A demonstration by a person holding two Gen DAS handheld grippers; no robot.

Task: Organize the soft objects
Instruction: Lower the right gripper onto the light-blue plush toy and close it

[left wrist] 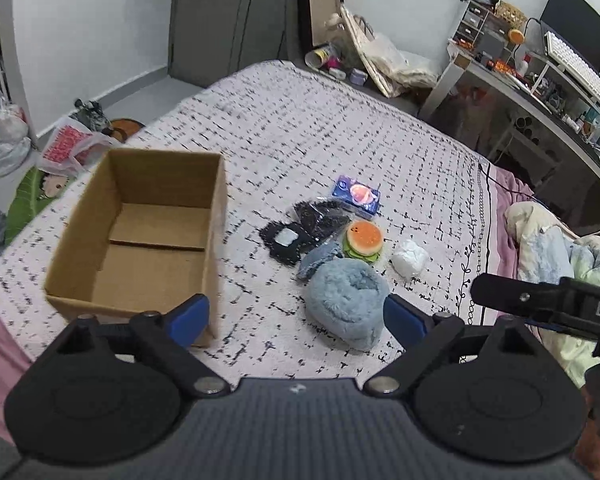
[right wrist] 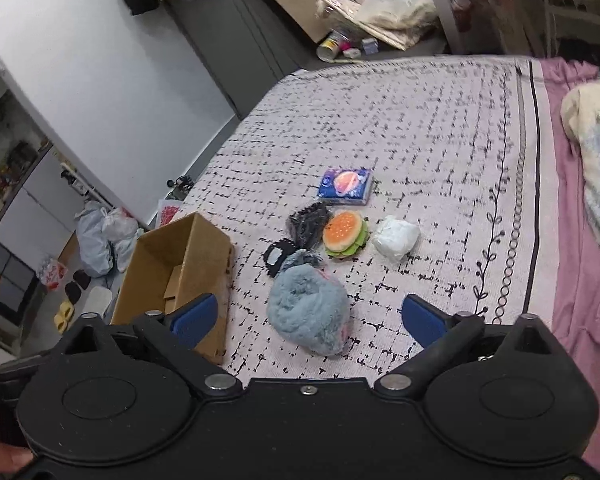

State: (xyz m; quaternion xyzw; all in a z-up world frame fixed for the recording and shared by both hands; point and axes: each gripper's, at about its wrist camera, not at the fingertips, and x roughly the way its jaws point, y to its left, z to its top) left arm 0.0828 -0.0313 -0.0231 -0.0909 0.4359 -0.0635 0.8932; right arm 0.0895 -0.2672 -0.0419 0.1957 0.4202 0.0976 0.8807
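Note:
An open, empty cardboard box (left wrist: 140, 232) (right wrist: 172, 264) stands on the bed at the left. Right of it lie a fluffy blue plush (left wrist: 346, 302) (right wrist: 308, 308), a burger plush (left wrist: 363, 240) (right wrist: 345, 233), a white soft bundle (left wrist: 410, 258) (right wrist: 396, 238), black fuzzy items (left wrist: 300, 228) (right wrist: 300, 228) and a blue tissue pack (left wrist: 356, 196) (right wrist: 346, 185). My left gripper (left wrist: 296, 316) is open above the bed, just in front of the blue plush. My right gripper (right wrist: 308, 318) is open, hovering near the same plush, and shows at the right edge of the left wrist view (left wrist: 548, 304).
The bed cover (left wrist: 320, 128) is white with black dashes. A crumpled blanket (left wrist: 556, 256) lies at the right. A cluttered desk (left wrist: 540, 80) stands beyond the bed. Bags and clutter (right wrist: 100, 236) sit on the floor at the left.

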